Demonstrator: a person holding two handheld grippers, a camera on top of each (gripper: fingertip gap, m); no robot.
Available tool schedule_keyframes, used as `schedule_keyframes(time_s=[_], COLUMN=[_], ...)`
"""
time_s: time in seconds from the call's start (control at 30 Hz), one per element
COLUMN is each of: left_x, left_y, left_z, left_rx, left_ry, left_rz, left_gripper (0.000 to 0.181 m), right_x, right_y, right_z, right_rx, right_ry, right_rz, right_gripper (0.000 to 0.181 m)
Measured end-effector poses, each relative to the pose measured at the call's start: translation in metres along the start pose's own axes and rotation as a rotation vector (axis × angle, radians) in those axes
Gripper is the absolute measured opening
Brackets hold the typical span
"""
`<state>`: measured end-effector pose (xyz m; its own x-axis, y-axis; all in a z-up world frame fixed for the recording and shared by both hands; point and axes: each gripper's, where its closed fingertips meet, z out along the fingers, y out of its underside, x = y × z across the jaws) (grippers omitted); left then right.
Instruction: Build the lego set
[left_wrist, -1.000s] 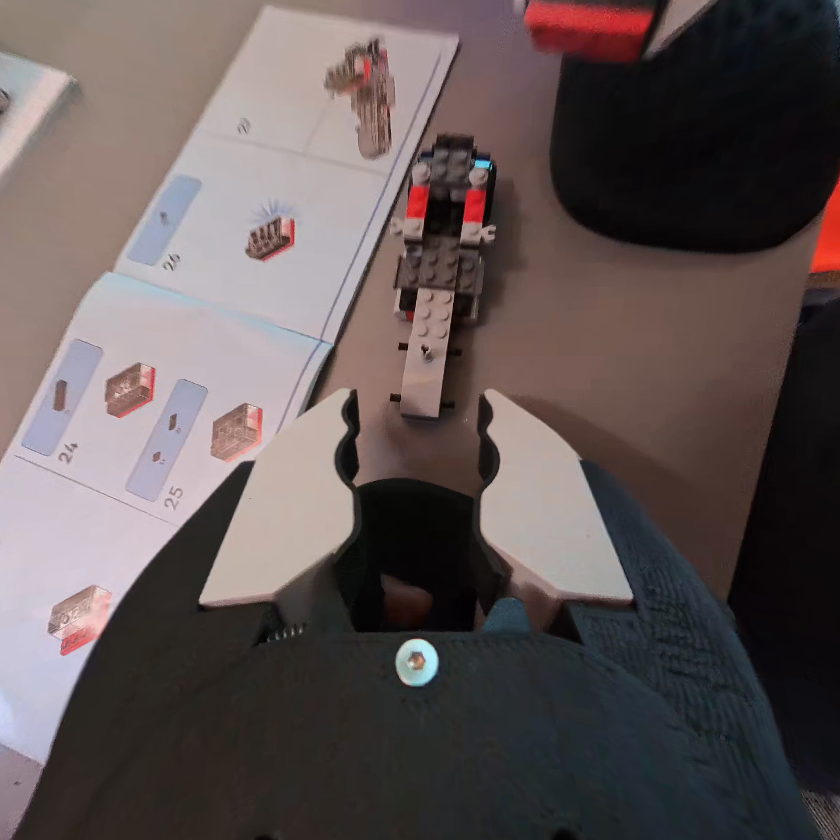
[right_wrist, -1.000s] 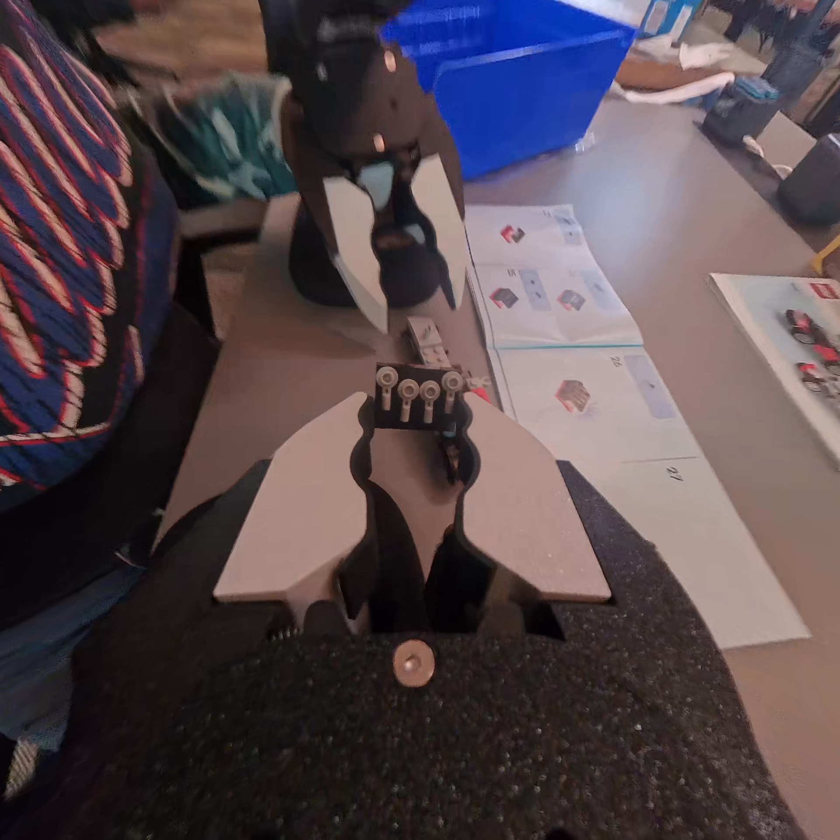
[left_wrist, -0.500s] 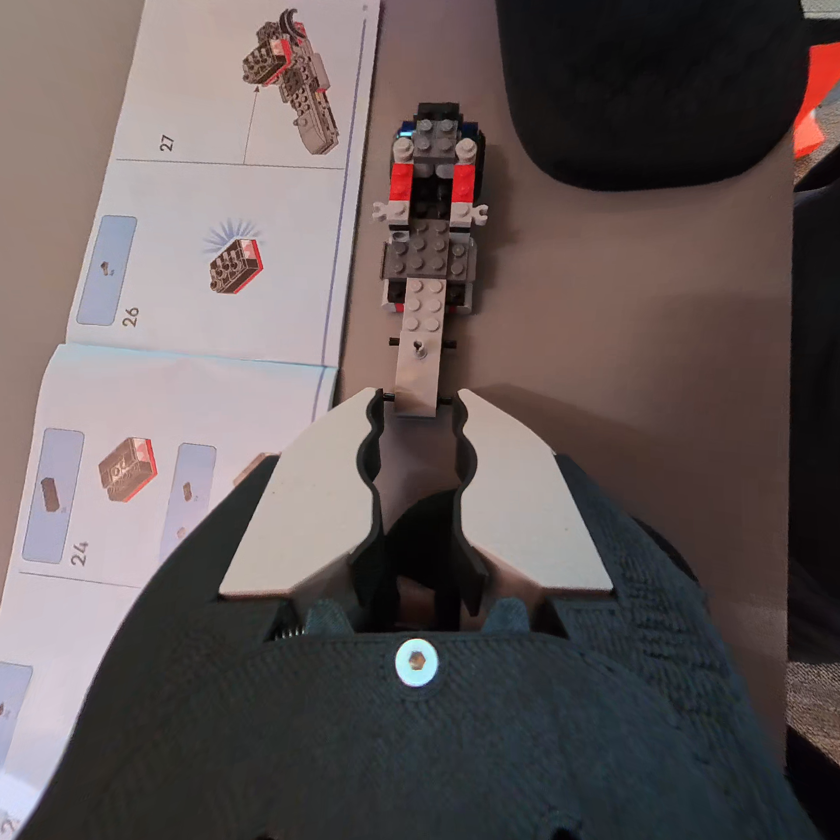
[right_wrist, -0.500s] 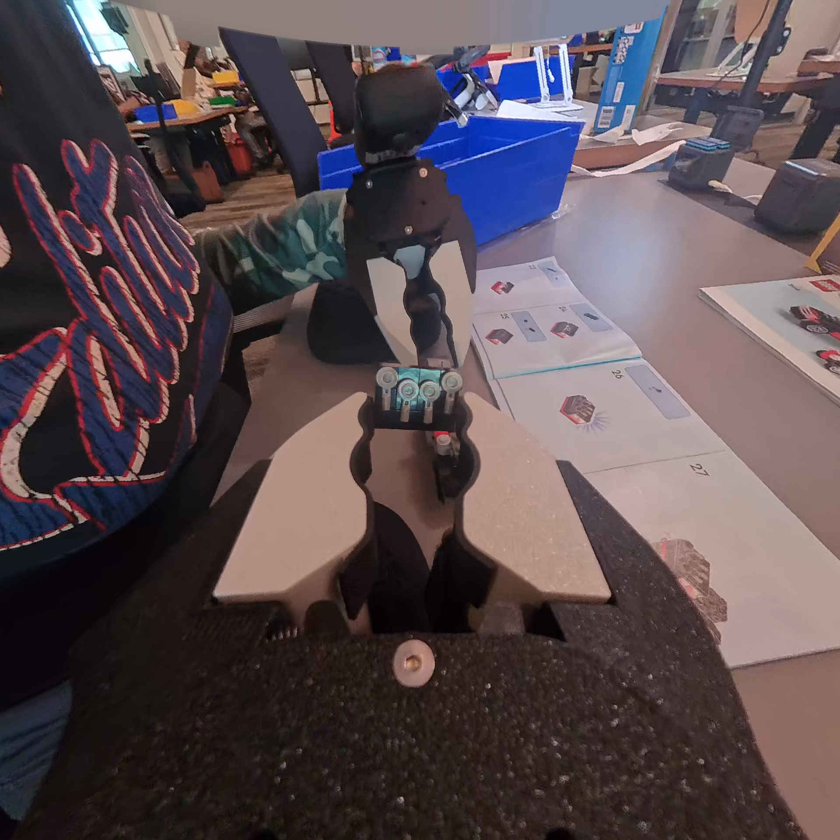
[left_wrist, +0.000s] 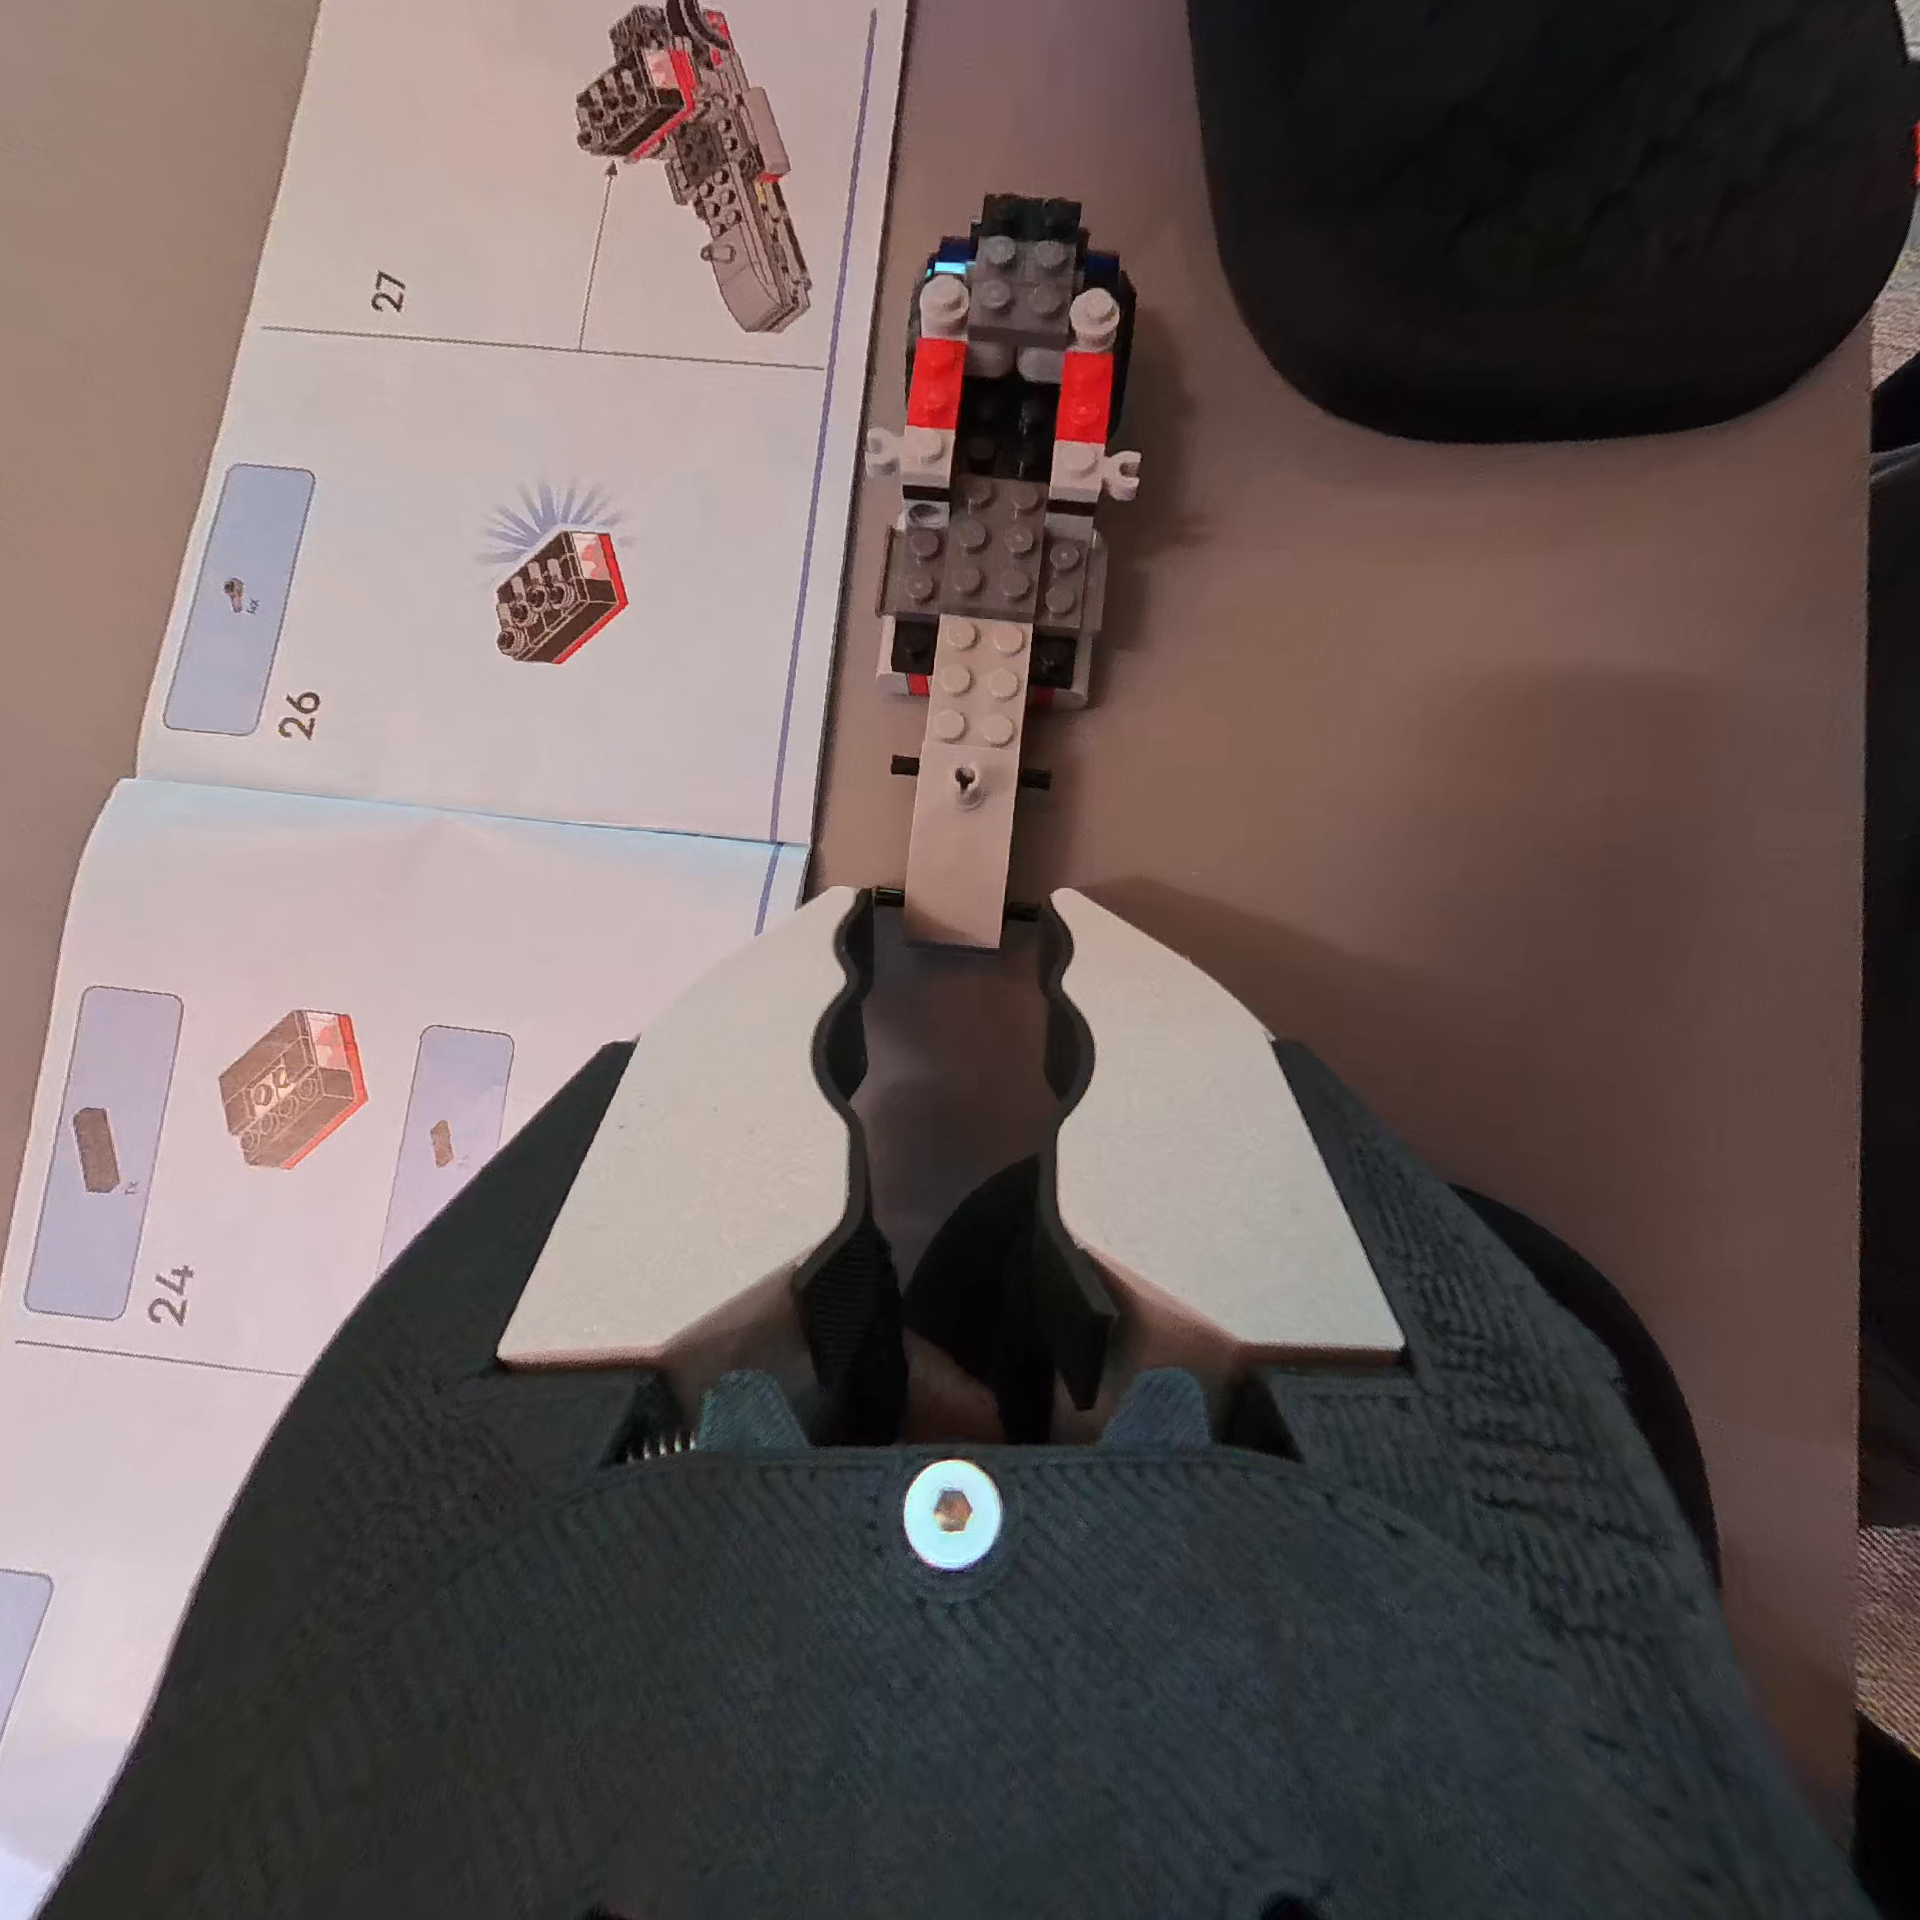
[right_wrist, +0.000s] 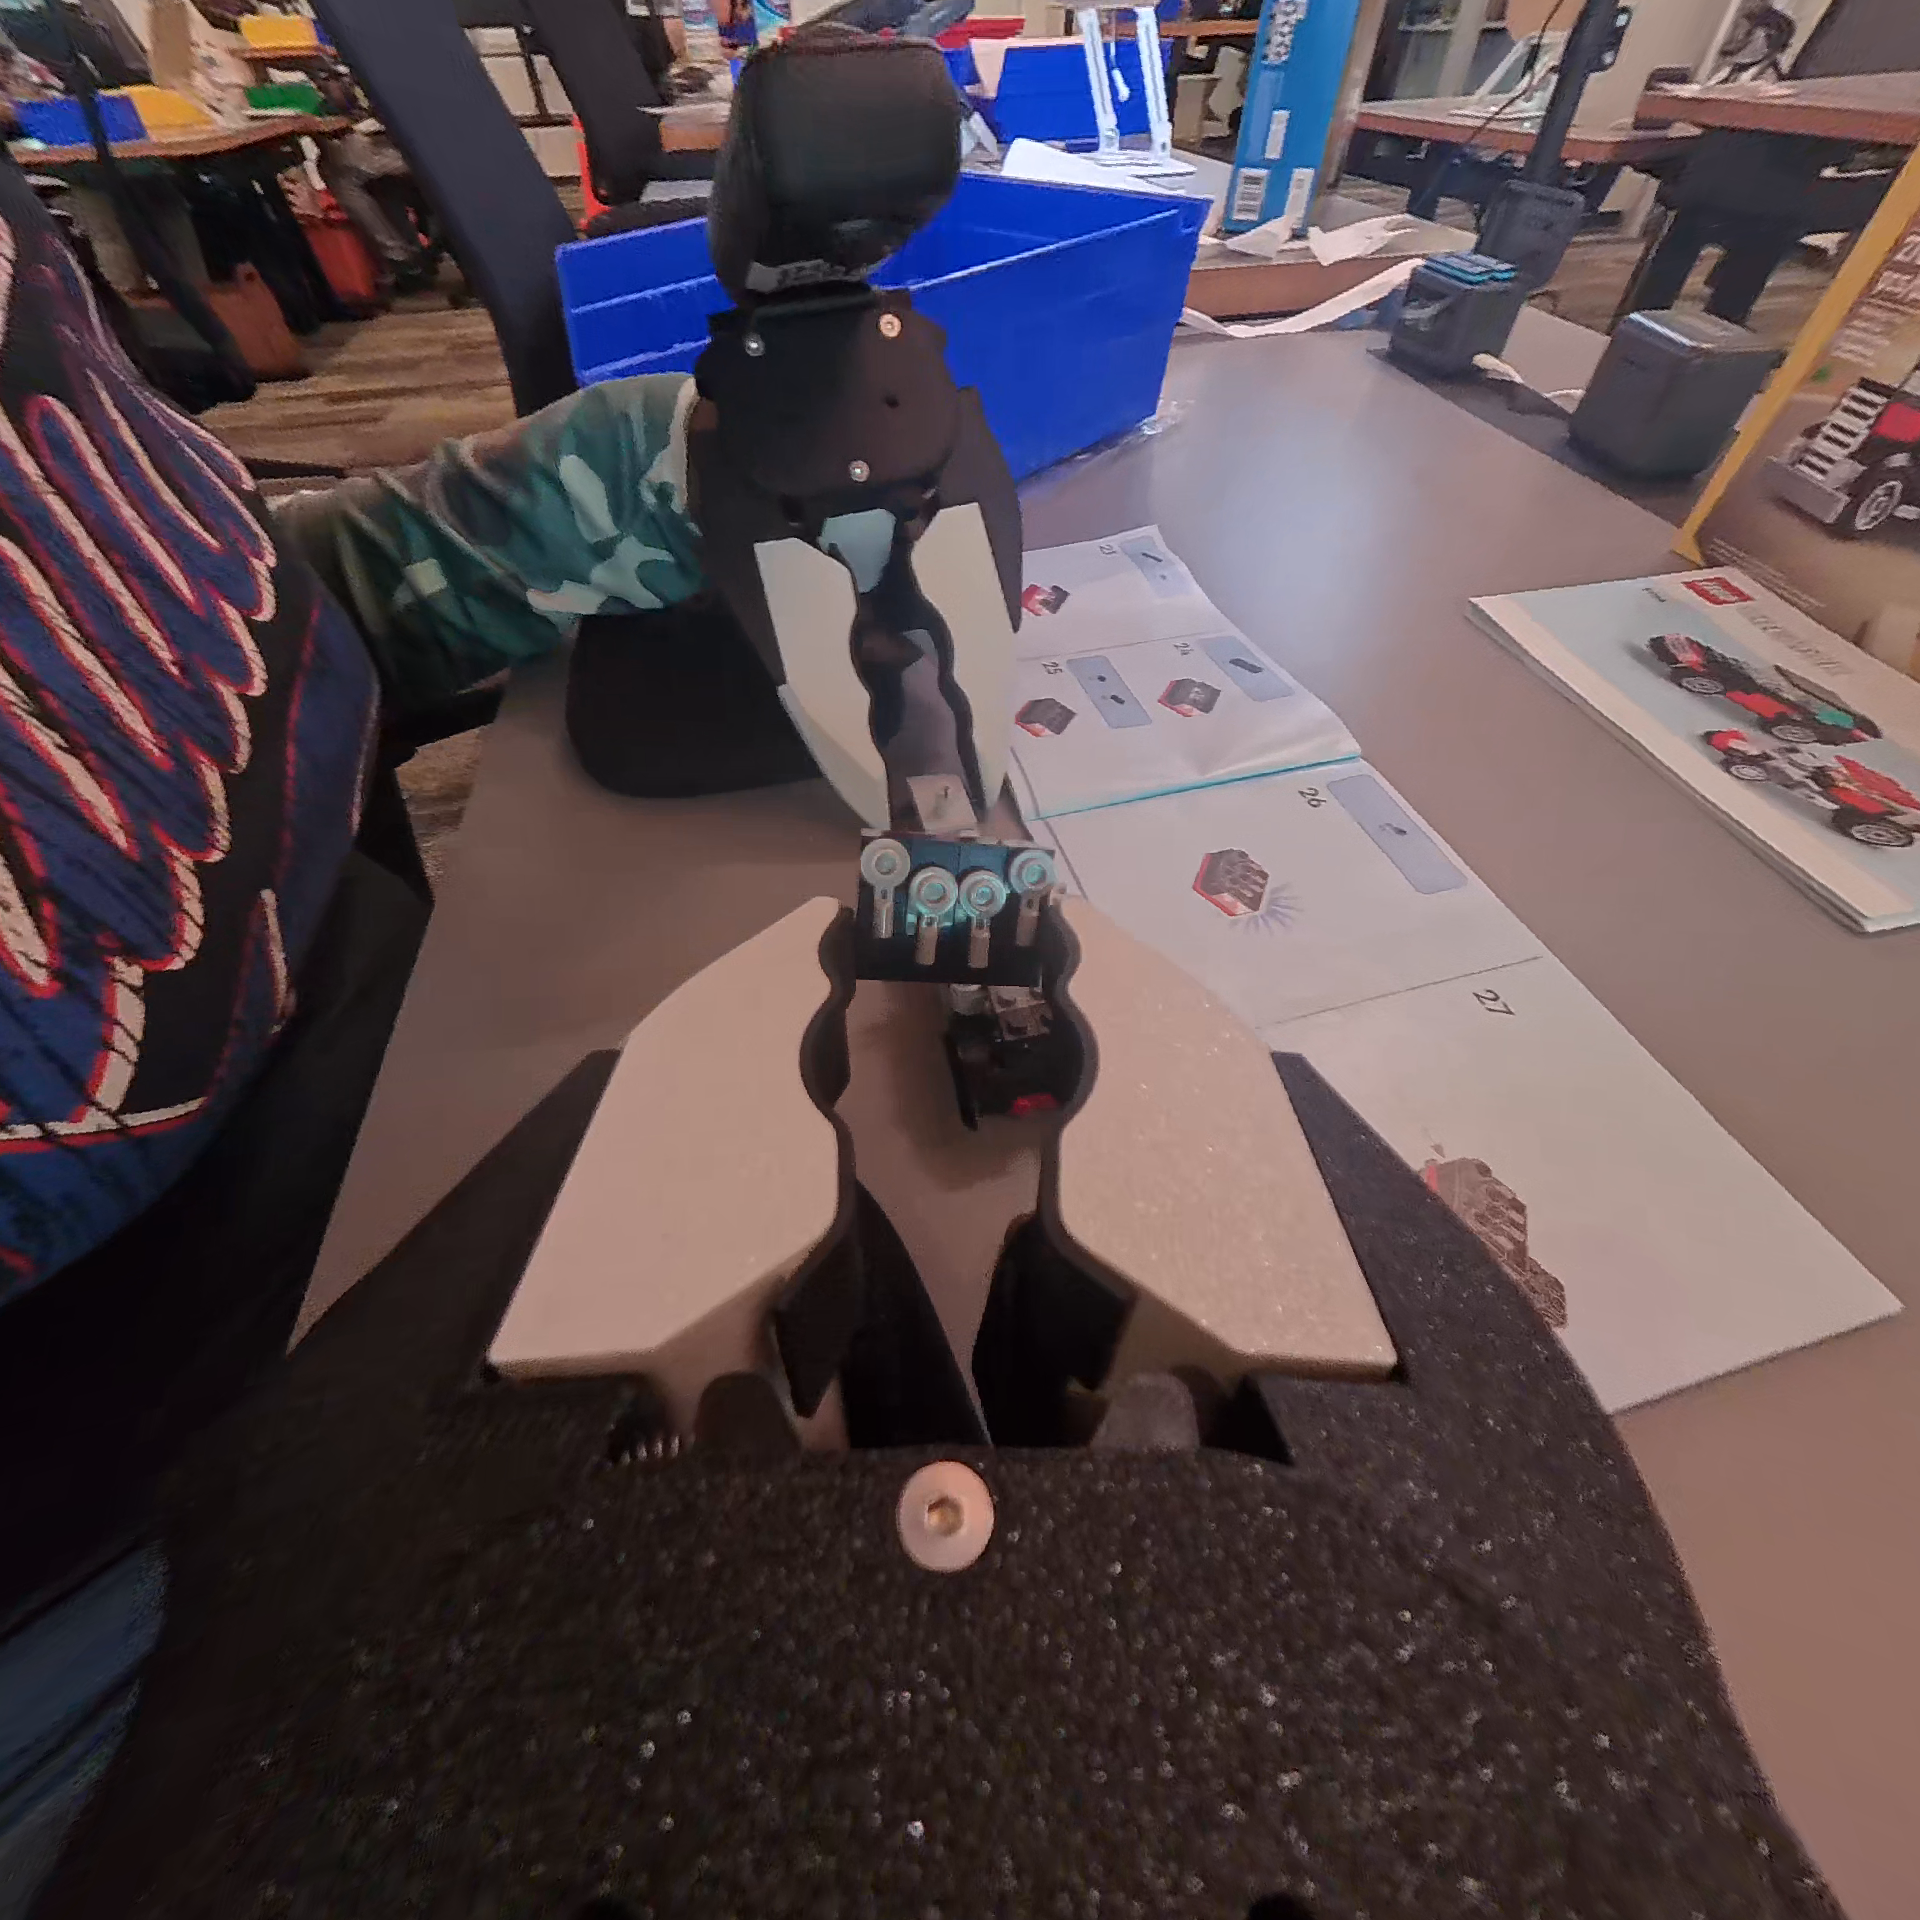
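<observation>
Lego chassis (left_wrist: 987, 582) nose between left gripper (left_wrist: 954, 914) fingers, grip uncertain, right gripper (right_wrist: 951, 935) clamping four-pin block (right_wrist: 954, 914)

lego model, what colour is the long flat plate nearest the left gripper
Light grey; the long flat plate of the lego model shows best in the left wrist view.

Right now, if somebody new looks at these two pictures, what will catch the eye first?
Probably the long grey, black and red lego car body, lying on the table beside the open instruction booklet. The left hand-held gripper brackets its narrow grey end. At the opposite end, the right hand-held gripper holds a small black block with four silver pins.
</observation>
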<state>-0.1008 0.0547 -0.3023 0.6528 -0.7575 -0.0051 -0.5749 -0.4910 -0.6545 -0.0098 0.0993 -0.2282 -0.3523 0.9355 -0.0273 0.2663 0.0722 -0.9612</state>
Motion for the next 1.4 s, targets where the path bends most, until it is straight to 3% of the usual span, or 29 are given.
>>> schedule_keyframes(time_s=[0.37,0.5,0.8,1.4], left_x=[0.003,0.003,0.004,0.004], left_y=[-0.009,-0.011,-0.009,-0.007], left_z=[-0.007,-0.01,-0.008,-0.007], left_rx=[0.104,0.137,0.113,0.099], left_ry=[0.018,0.029,0.038,0.034], left_rz=[0.006,0.002,-0.001,0.0], left_gripper=[0.04,0.035,0.027,0.021], right_x=[0.005,0.008,0.0,-0.003], right_y=[0.0,-0.001,0.009,0.015], right_z=[0.0,-0.001,0.009,0.011], right_rx=[0.01,0.019,-0.101,-0.114], right_ry=[0.036,0.057,-0.017,-0.024], right_rz=[0.009,0.01,0.007,-0.008], right_gripper=[0.034,0.034,0.034,0.034])
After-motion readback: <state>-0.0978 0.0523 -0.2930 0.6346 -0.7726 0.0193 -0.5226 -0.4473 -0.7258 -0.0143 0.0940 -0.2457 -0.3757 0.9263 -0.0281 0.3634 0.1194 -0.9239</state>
